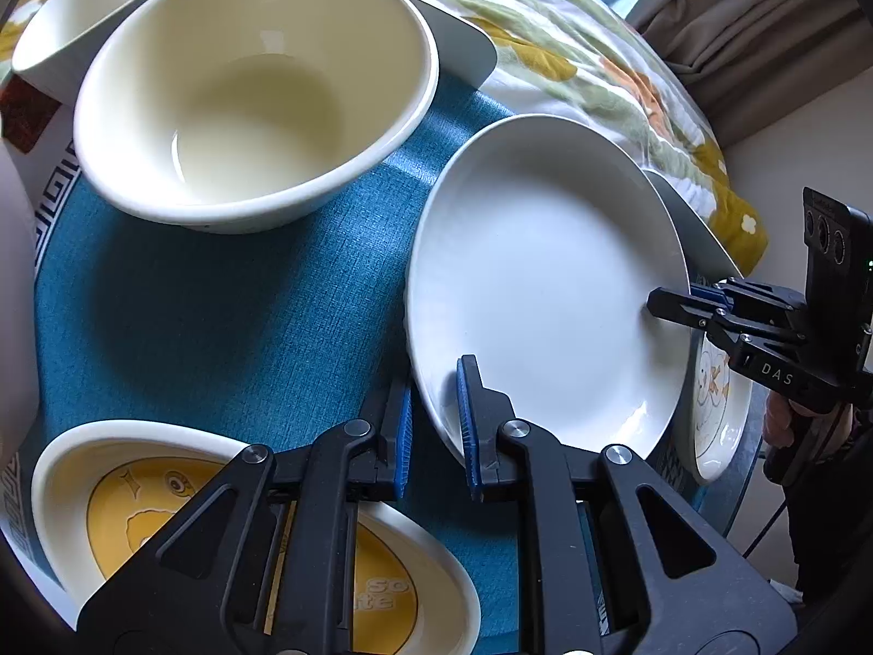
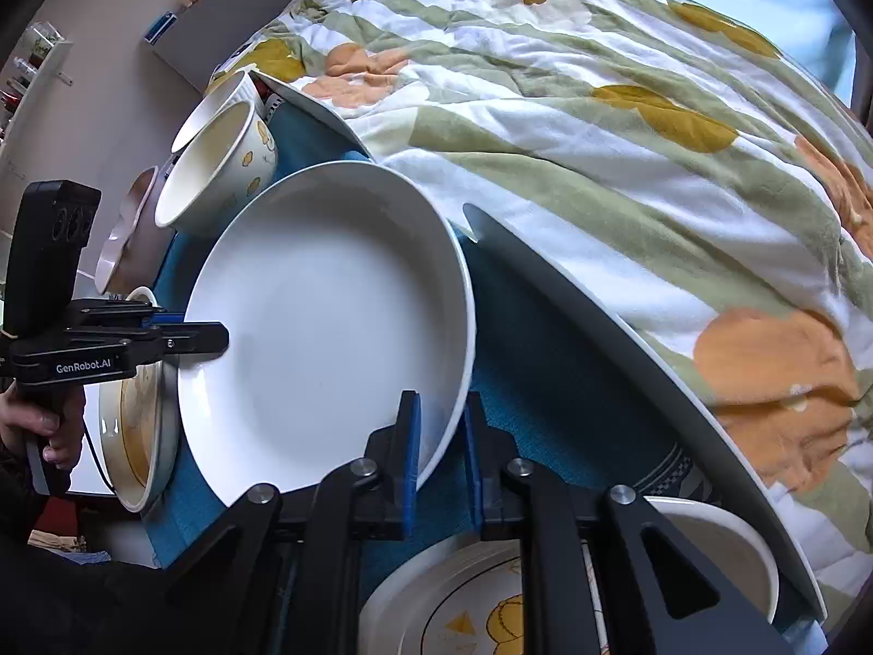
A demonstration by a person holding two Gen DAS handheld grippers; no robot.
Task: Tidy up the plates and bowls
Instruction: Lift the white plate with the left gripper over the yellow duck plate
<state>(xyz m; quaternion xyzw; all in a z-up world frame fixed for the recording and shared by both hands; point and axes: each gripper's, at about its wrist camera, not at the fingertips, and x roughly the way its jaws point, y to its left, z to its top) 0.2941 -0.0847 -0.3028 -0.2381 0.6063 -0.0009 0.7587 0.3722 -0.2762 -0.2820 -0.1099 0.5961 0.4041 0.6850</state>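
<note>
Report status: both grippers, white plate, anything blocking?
Left gripper shut on white plate rim. Right gripper shut on opposite rim. Cream bowl close beside plate.

My white plate (image 1: 545,295) looks like glossy smooth ceramic, the blue mat (image 1: 218,300) a rough woven texture, the quilt (image 2: 600,136) soft cloth.

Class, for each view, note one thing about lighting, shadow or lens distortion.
Left wrist view: the cream bowl casts a soft shadow on the blue mat; the white plate shows mild glare near its lower rim. Right wrist view: fisheye bends the table edge into a curve, with dark corners; the floral quilt is brightly daylit.
</note>
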